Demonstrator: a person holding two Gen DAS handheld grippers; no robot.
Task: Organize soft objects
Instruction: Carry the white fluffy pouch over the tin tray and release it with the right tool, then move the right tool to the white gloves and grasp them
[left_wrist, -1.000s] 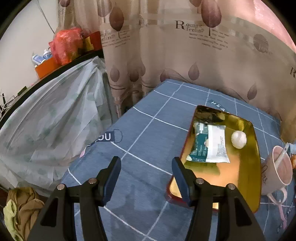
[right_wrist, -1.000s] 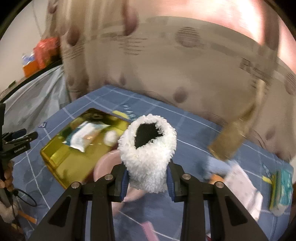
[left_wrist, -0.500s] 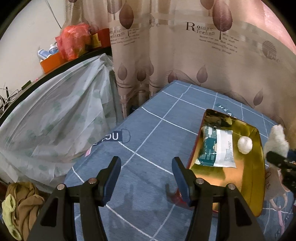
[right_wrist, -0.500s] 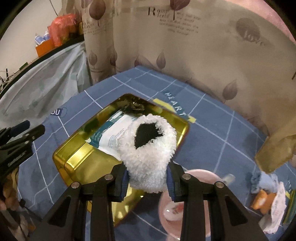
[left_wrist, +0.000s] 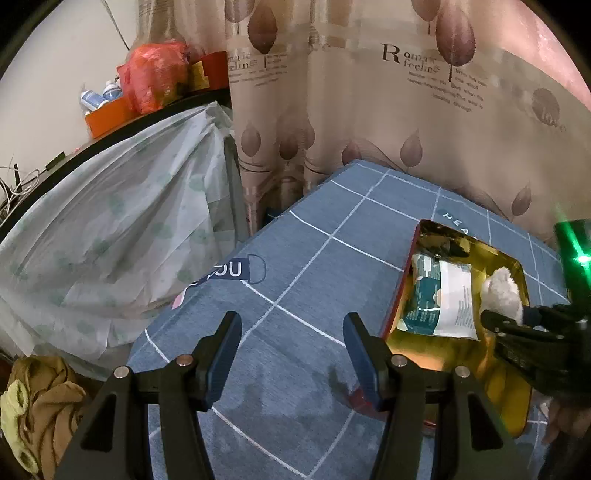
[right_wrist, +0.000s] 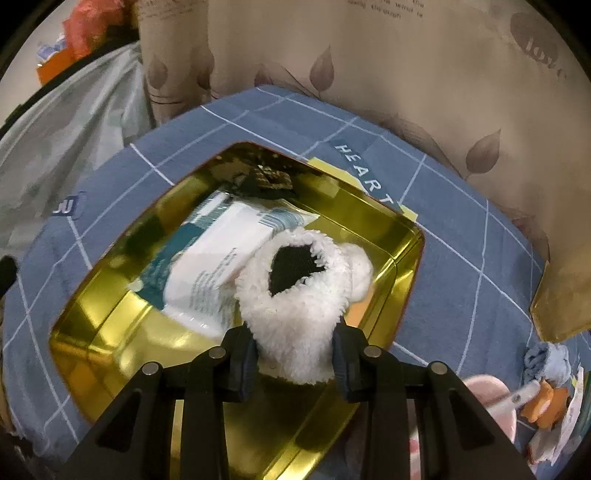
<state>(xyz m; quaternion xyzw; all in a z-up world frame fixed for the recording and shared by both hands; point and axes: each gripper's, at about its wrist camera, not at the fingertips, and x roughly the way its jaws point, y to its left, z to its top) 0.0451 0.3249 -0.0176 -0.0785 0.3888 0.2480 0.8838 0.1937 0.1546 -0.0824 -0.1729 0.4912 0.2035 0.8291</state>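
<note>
The right gripper (right_wrist: 293, 360) is closed on a white fleecy fabric pouch with a dark opening (right_wrist: 295, 291), its two blue-padded fingers (right_wrist: 243, 356) pressing the pouch's lower sides. The pouch hangs over the interior of a shallow gold-coloured rectangular metal tray (right_wrist: 92, 306), above the tray's right half; whether its underside touches the tray floor cannot be told from either view. In the left wrist view the same pouch (left_wrist: 502, 295) appears at the tip of the right gripper (left_wrist: 491, 319), inside the tray outline.

The left gripper (left_wrist: 291, 350) is wide open and holds nothing. It hovers above the blue grid-patterned tablecloth (left_wrist: 314, 258), just to the left of the tray's red outer edge (left_wrist: 397, 291).

Already in the tray: a flat teal-and-white plastic packet (right_wrist: 207, 269) lying along the centre, and a small white fluffy ball (right_wrist: 360, 266) just behind the pouch, near the tray's right wall.

Task status, as a judgement: two soft items are placed and a third is at the point of deposit; lowering and release are not yet done. Remaining candidates lie outside the tray at the right end of the table: a light blue crumpled cloth (right_wrist: 545, 360) and an orange soft-looking item (right_wrist: 543, 402), beside a pink mug (right_wrist: 491, 398). Other objects there are too blurred to identify.
</note>
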